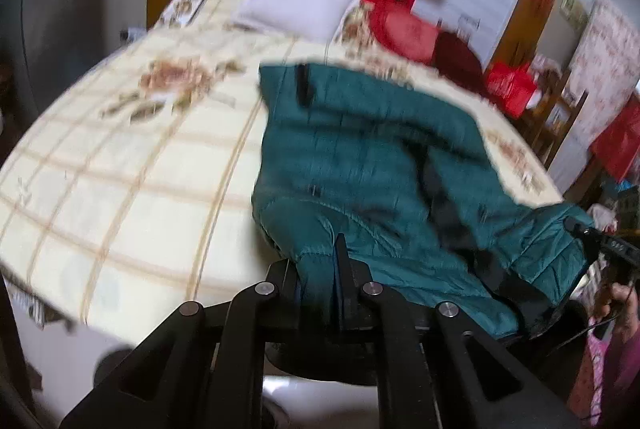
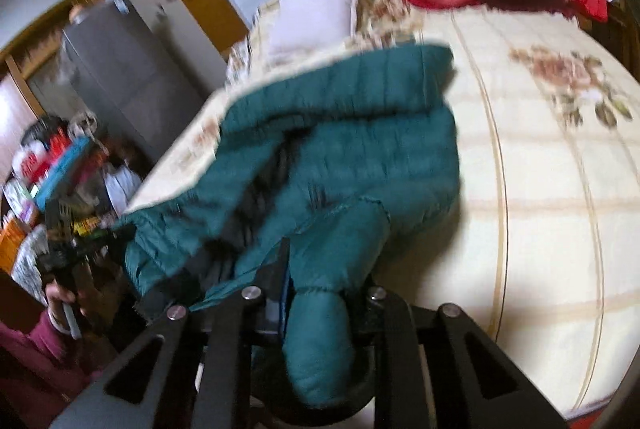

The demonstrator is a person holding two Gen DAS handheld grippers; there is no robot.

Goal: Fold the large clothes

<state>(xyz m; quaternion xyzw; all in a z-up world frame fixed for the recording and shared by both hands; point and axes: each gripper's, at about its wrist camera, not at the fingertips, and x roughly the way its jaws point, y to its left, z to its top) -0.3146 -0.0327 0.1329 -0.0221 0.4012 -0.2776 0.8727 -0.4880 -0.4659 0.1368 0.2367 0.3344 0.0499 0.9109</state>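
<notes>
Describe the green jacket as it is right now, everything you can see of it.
The green jacket is a dark teal quilted puffer with stitched channels and a dark lining showing where it gapes. It lies crumpled on the floral bedspread, near edge lifted. The left gripper is shut on a fold of its near edge; the right gripper is shut on a padded end, perhaps a sleeve, which bulges through the jaws. The far part rests on the bed. Both views are blurred, so zips or labels cannot be made out.

Left gripper [image 1: 340, 293]: matte black linkage arms w/ triangular cut-outs, four round silver pivot pins. Right gripper [image 2: 316, 293]: same build (blue strip on the inner pad). Person's hand [image 2: 68, 293], approx. 8 o'clock in right view: magenta sleeve [image 2: 32, 353], pale cuff.
</notes>
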